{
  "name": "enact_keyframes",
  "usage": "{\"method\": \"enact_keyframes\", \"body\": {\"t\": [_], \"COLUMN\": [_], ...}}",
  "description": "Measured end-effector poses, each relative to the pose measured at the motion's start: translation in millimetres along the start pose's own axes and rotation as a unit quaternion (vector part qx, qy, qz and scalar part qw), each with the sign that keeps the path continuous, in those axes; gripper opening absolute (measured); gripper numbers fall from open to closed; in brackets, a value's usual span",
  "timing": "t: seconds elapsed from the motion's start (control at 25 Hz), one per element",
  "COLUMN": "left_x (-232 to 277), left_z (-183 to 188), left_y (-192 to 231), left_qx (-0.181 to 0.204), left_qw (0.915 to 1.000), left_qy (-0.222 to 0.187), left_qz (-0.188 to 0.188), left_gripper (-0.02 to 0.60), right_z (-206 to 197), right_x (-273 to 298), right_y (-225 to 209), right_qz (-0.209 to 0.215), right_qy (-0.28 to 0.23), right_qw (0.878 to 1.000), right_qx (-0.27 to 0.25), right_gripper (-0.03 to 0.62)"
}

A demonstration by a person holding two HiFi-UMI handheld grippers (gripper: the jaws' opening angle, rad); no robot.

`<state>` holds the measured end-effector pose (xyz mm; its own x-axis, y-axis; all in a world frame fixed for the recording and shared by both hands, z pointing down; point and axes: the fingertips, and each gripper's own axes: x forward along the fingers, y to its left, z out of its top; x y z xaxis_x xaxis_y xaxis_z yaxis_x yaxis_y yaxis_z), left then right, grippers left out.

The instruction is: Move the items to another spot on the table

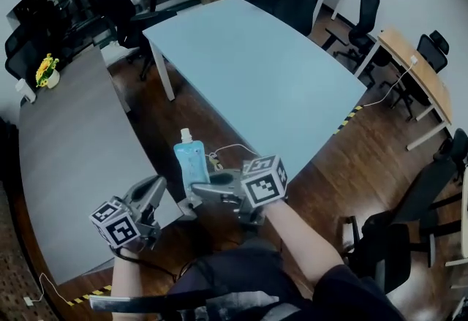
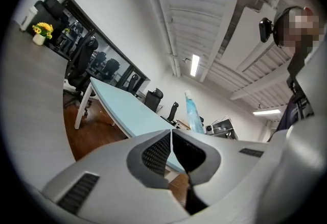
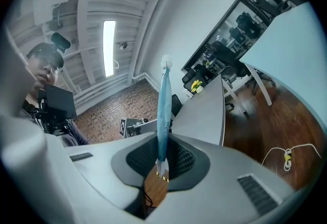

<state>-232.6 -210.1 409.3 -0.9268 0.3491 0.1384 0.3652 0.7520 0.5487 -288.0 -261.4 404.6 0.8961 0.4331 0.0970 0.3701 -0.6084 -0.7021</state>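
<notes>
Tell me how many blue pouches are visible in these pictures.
1. The blue pouch is held upright in the shut right tool, in the gap between the grey table and the light blue table. I see no other.

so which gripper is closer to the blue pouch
Right. The right gripper is shut on the bottom edge of the blue pouch; the left gripper, shut and empty, sits apart on its left.
</notes>
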Motion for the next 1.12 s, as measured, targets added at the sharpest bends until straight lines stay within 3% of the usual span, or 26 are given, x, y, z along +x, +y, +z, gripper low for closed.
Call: {"method": "enact_keyframes", "body": {"t": [0.2, 0.32, 0.44, 0.52, 0.72, 0.88, 1.0, 1.12], "left_x": [44, 77, 103, 116, 145, 163, 183, 194], "left_z": [1, 8, 5, -1, -7, -11, -5, -7], "left_y": [-35, -63, -99, -117, -131, -144, -146, -146], "left_qx": [0.036, 0.037, 0.038, 0.053, 0.054, 0.069, 0.087, 0.087], "left_qw": [0.9991, 0.9991, 0.9982, 0.9966, 0.9961, 0.9923, 0.9903, 0.9888], "left_qy": [0.004, -0.016, -0.013, 0.011, 0.037, 0.060, 0.054, 0.063], "left_qz": [0.021, 0.008, -0.044, -0.062, -0.059, -0.084, -0.094, -0.103], "left_gripper": [0.025, 0.047, 0.231, 0.268, 0.268, 0.266, 0.128, 0.114], "right_z": [0, 2, 4, 6, 2, 0, 8, 11], "right_x": [-44, -73, -99, -109, -126, -137, -146, -148], "right_y": [-6, -12, -14, -10, -6, 1, -13, -23], "right_qz": [0.084, 0.120, 0.149, 0.170, 0.183, 0.192, 0.183, 0.171], "right_qy": [0.025, 0.035, 0.042, 0.045, 0.057, 0.049, 0.032, 0.030], "right_qw": [0.996, 0.992, 0.988, 0.984, 0.981, 0.980, 0.982, 0.984], "right_qx": [0.006, 0.008, 0.014, 0.011, 0.000, 0.002, 0.020, 0.051], "right_gripper": [0.020, 0.020, 0.020, 0.020, 0.020, 0.020, 0.020, 0.023]}}
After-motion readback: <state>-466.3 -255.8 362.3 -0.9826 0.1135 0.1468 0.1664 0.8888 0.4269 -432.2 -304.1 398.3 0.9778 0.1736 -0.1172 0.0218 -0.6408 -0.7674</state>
